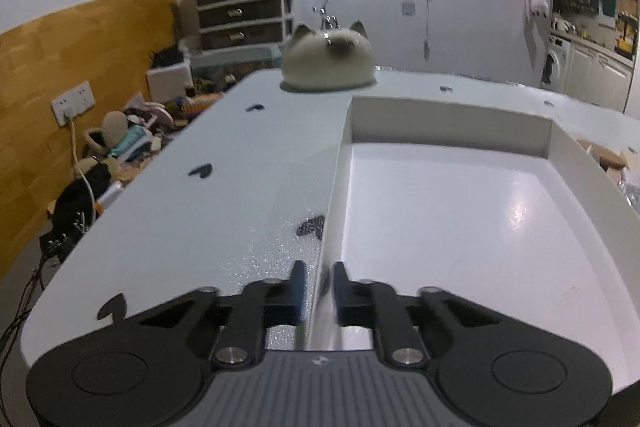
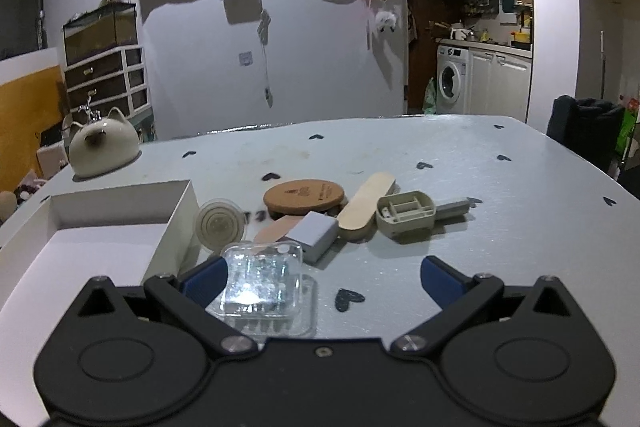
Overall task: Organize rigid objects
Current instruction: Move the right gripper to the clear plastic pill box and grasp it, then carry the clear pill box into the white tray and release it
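Observation:
My left gripper is shut on the left wall of a shallow white box, one finger on each side. The same box sits at the left in the right wrist view. My right gripper is open just above the table, and a clear plastic case lies between its fingers, close to the left one. Behind it lie a ribbed round disc, a small grey block, a cork coaster, a flat wooden oblong and a beige plastic housing.
A cream cat-shaped ceramic piece stands at the table's far left corner. The pale table carries black heart marks. Clutter lies on the floor beyond its left edge, and a dark chair stands at its right.

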